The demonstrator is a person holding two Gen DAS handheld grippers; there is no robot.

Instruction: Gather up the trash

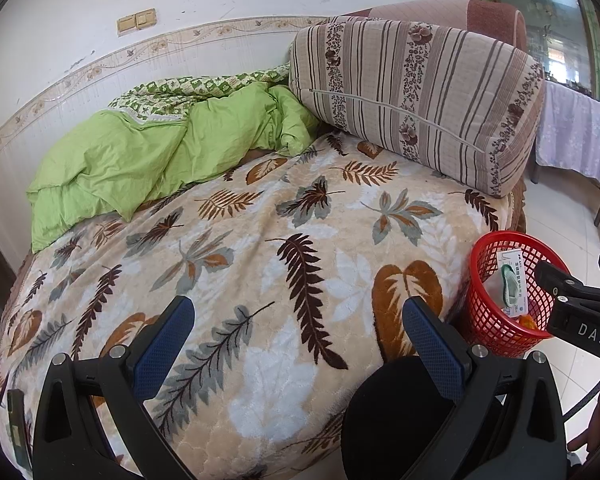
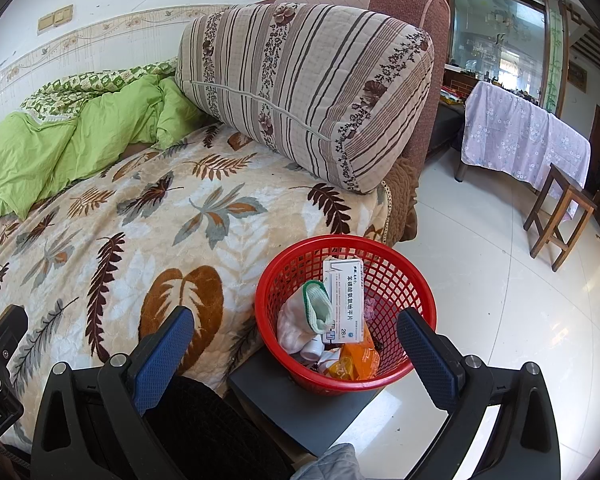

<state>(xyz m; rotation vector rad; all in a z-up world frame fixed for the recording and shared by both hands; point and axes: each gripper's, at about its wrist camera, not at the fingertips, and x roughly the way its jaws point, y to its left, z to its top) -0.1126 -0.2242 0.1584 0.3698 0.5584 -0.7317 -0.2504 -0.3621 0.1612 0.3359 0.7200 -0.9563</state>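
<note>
One red basket (image 2: 346, 308) at the near right of the bed (image 2: 112, 216), standing on a dark surface (image 2: 300, 404) just beside the mattress edge. Inside the basket: one white box (image 2: 346, 300) with printed text, leaning upright; one green-and-white cloth item (image 2: 319, 304) against it; one pale crumpled bag (image 2: 294, 324) to the left; one orange packet (image 2: 358, 360) at the near side; further small scraps underneath, too jumbled to count. On the bed: one leaf-print blanket (image 1: 260, 240), one green quilt (image 1: 140, 152) bunched at the far left, one striped cushion (image 1: 416, 100) at the far right. Out on the tiled floor, far right: one cloth-draped table (image 2: 524, 140), one wooden stool (image 2: 556, 216).

Left hand-held gripper (image 1: 298, 344) level over the near part of the blanket, fingers wide apart, nothing between them. Right hand-held gripper (image 2: 296, 354) hovering above the basket's near rim, tilted down toward it, fingers likewise spread and empty; seen also at the right edge of the left wrist view, beside the basket.
</note>
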